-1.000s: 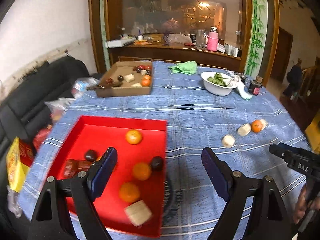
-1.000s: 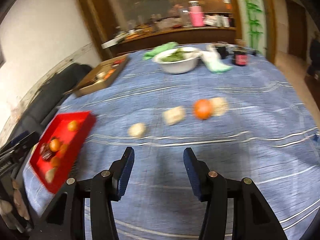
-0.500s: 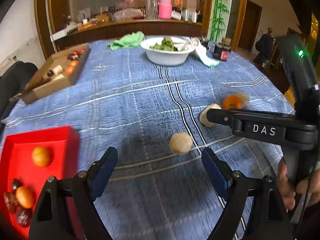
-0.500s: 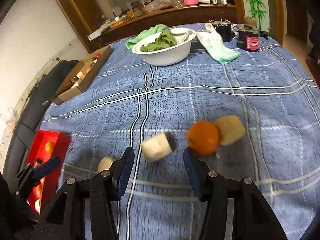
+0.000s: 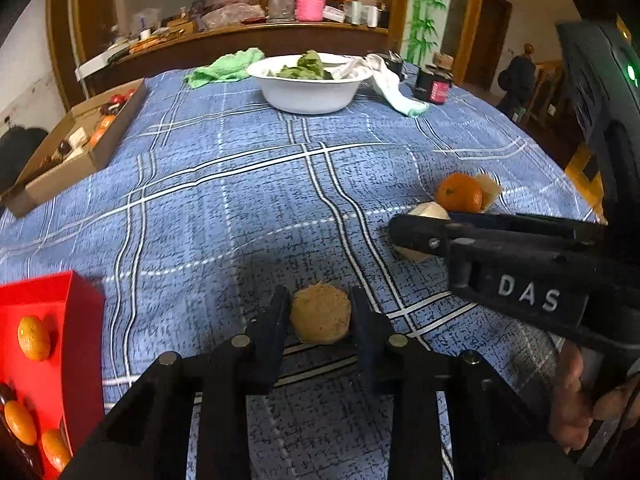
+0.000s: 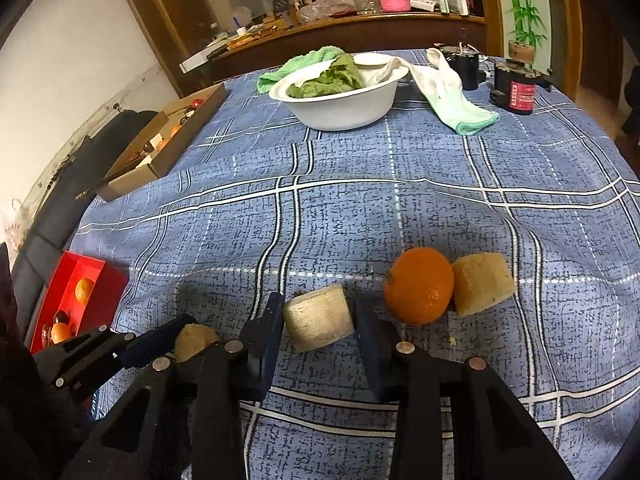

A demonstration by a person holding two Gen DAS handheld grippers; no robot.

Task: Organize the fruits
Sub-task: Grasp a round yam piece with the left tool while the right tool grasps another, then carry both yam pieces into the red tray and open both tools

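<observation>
Left wrist view: the left gripper (image 5: 320, 314) sat low over the desk (image 5: 224, 216), its fingers (image 5: 270, 328) closed in on a tan chunk (image 5: 321, 313), pads touching both sides w/ the chunk resting on the blue plaid cloth. To the right, the right gripper (image 5: 404, 236) reached across, its tip at a pale chunk (image 5: 428, 211); from here its grip couldn't be judged. Just beyond lay an orange (image 5: 459, 193), touching another tan piece (image 5: 489, 188). A red tray (image 5: 76, 320) w/ small oranges stood at lower left. Far side: white bowl (image 5: 308, 92) of greens, a cardboard box (image 5: 76, 152) at the left edge.

Right wrist view: the right gripper (image 6: 318, 320) had its fingers (image 6: 266, 332) pressed on the pale chunk (image 6: 318, 318), one each side, chunk on the cloth. The orange (image 6: 420, 285) lay just right of it, touching the tan piece (image 6: 482, 283). At lower left the left gripper (image 6: 188, 340) clasped the tan chunk (image 6: 194, 342), partly hidden. The tray (image 6: 108, 280) was at the left desk (image 6: 340, 208) edge; bowl (image 6: 344, 108) and box (image 6: 168, 152) well beyond.
</observation>
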